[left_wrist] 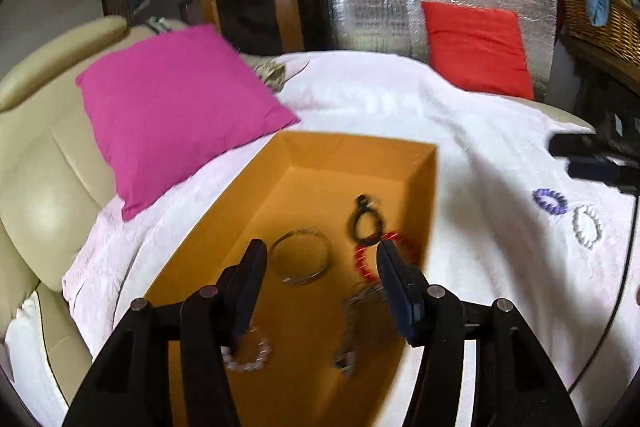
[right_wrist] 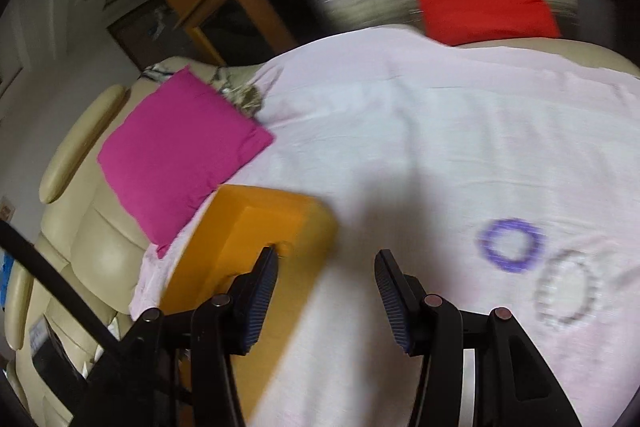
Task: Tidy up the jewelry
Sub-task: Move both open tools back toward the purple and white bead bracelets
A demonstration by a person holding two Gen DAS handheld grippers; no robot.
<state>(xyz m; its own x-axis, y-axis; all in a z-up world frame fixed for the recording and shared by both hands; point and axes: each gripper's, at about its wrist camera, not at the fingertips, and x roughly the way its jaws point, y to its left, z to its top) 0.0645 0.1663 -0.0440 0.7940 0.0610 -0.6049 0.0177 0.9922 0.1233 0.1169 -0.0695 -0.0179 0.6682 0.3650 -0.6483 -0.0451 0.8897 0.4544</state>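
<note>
While both grippers, left and right, gape empty, blur smears the purple bracelet; the orange box is half-hidden.

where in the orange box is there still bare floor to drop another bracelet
Free: the far end of the orange box, beyond the black bracelet and silver bangle. Crowded: the near half, with the red bracelet, chain and pink bracelet.

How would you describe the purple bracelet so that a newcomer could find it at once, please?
Start at the white sheet on the couch, right of the orange box. Two bead rings lie there side by side; the purple bracelet is the farther one, unlike its pale neighbour.
</note>
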